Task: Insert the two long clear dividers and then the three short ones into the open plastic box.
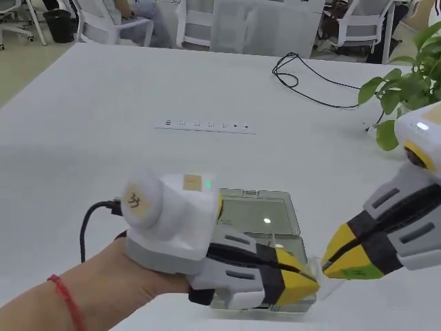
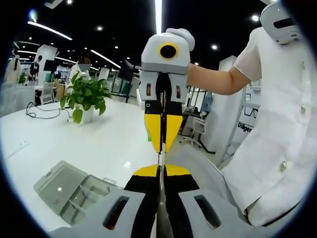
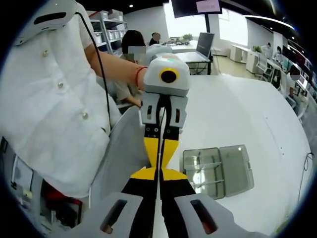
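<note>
Left gripper (image 1: 310, 279) and right gripper (image 1: 329, 261) tip to tip, both clamped on 1 clear divider (image 2: 160, 158), edge-on just above the open plastic box (image 1: 255, 214). Likely hazard: uneven pull from the 2 grips, bowing the divider past its slot.

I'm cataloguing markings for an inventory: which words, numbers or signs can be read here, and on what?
"Dilige", then cut off: white wall panel.
Gold mark, perhaps "33", blurred: round cap of the left hand-held gripper.
Markings on the socket strip: too small to read.
Sign on the overhead screen: too blurred to read.
</note>
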`<state>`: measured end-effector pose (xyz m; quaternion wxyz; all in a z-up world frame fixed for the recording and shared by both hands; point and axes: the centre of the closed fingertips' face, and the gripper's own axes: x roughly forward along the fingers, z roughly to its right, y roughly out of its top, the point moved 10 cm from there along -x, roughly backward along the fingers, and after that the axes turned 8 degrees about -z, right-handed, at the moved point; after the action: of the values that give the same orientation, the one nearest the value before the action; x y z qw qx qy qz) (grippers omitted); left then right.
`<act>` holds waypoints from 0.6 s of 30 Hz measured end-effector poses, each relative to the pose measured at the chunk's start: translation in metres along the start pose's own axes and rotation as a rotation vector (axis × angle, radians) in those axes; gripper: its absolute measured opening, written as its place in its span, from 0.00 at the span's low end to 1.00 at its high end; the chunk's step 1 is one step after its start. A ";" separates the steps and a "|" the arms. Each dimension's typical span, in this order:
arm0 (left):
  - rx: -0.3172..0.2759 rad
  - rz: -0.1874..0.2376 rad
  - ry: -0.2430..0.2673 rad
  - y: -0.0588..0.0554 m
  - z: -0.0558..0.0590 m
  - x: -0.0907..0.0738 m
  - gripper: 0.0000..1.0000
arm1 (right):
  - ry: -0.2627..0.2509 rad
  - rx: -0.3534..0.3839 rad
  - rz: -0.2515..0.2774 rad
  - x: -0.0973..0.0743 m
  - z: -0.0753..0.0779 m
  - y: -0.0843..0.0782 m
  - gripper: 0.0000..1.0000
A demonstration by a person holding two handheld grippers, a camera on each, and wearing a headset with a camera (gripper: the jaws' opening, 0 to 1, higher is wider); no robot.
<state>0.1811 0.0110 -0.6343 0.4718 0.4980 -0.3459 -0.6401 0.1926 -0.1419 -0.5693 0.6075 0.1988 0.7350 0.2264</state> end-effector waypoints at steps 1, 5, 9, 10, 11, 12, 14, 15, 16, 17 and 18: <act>-0.003 0.001 0.000 0.000 0.000 0.000 0.00 | -0.002 0.001 0.000 0.000 0.000 0.000 0.03; -0.004 -0.002 0.002 -0.001 0.000 -0.001 0.00 | -0.004 -0.003 -0.002 0.001 0.000 0.000 0.03; -0.009 -0.002 0.009 -0.001 -0.001 -0.002 0.00 | -0.012 -0.005 -0.003 0.001 0.001 0.001 0.03; -0.009 -0.003 0.012 -0.001 -0.001 -0.002 0.00 | -0.014 -0.005 -0.002 0.001 0.001 0.001 0.03; -0.007 -0.005 0.015 -0.002 -0.001 -0.003 0.00 | -0.018 -0.005 -0.002 0.000 0.001 0.001 0.03; -0.007 -0.008 0.019 -0.002 -0.001 -0.003 0.00 | -0.022 -0.004 0.000 0.000 0.001 0.002 0.03; -0.005 -0.021 0.026 -0.005 -0.002 -0.005 0.01 | -0.028 -0.001 0.003 -0.002 0.002 0.002 0.03; -0.006 -0.027 0.031 -0.006 -0.002 -0.006 0.01 | -0.031 0.001 0.004 -0.002 0.002 0.001 0.03; -0.006 -0.030 0.040 -0.007 -0.003 -0.007 0.02 | -0.038 0.004 0.007 -0.003 0.003 0.000 0.03; -0.007 -0.031 0.046 -0.008 -0.003 -0.008 0.04 | -0.042 0.006 0.008 -0.004 0.004 0.000 0.03; -0.012 -0.031 0.056 -0.009 -0.005 -0.010 0.05 | -0.048 0.008 0.009 -0.005 0.005 -0.001 0.03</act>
<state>0.1838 0.0235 -0.6401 0.4741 0.5181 -0.3211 -0.6354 0.1988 -0.1449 -0.5663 0.6232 0.2099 0.7202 0.2212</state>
